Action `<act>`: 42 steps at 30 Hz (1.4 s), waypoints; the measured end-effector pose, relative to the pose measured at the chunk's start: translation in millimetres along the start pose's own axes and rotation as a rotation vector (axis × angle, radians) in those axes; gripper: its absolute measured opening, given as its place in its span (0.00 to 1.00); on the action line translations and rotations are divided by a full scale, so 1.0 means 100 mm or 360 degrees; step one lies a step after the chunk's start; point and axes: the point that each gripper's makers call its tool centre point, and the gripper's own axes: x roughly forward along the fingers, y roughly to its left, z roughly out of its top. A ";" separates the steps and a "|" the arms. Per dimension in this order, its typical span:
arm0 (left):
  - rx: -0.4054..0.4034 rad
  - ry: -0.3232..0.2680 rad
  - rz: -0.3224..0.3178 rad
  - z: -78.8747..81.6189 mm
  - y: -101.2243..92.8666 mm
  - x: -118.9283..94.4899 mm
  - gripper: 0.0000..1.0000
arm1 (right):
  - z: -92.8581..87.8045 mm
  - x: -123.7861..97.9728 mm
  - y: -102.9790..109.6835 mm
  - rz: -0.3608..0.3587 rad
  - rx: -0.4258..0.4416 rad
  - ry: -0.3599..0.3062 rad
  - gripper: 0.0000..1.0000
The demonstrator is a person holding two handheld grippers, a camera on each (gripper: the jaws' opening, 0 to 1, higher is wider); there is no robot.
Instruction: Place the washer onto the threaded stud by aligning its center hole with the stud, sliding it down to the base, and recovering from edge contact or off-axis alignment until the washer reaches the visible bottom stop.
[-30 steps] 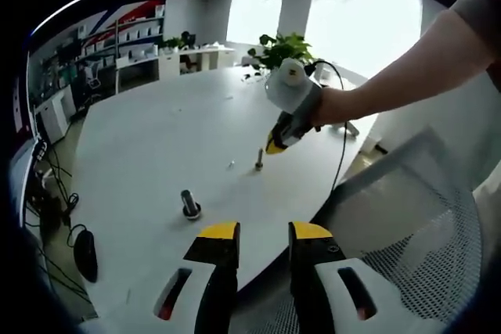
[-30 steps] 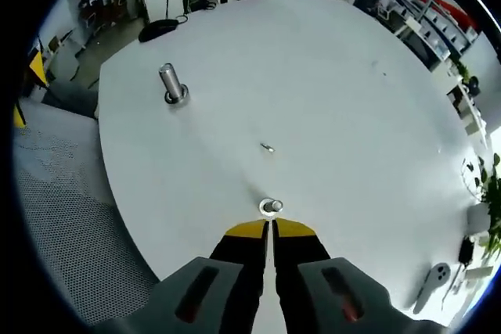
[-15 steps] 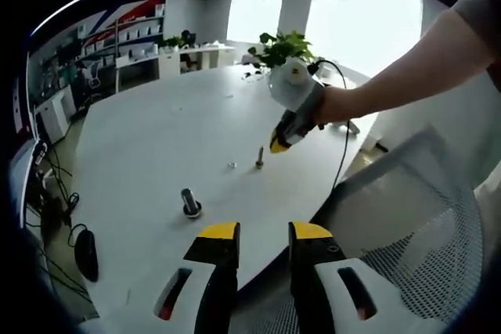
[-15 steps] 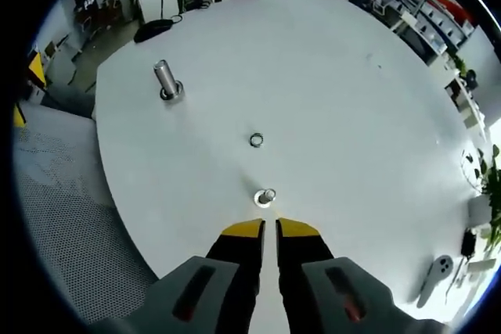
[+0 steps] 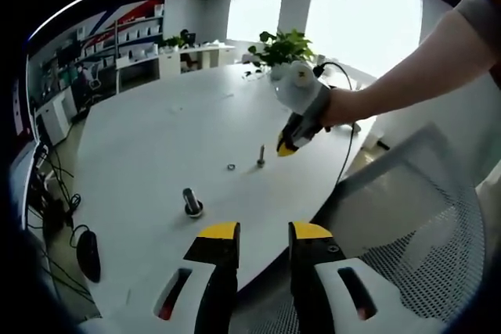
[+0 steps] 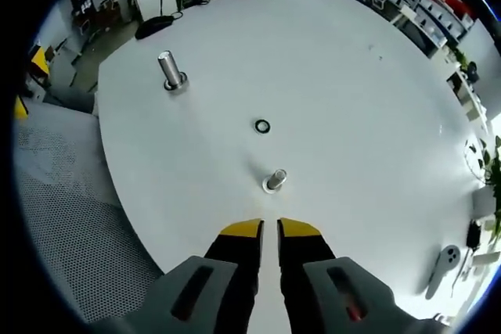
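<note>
White table point(image 6: 376, 99) carries 2 studs, a washer point(image 6: 272, 186) seated at the near stud's point(image 6: 276, 177) base, another washer point(image 6: 262, 126) loose, both grippers released, empty.

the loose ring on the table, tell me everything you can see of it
The ring is a small dark washer-like loop with an open centre through which the white table shows. It looks like metal, though it is too small to be sure. It lies flat on the tabletop, apart from the short stud nearer the right gripper and well clear of the taller stud. Nothing touches it except the table. In the left gripper view it is a tiny ring beside the short stud.
</note>
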 end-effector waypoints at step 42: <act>-0.0092 -0.0010 0.0071 -0.02 0.12 -0.03 0.23 | 0.99 0.37 0.01 0.0097 -0.0242 -0.0020 0.26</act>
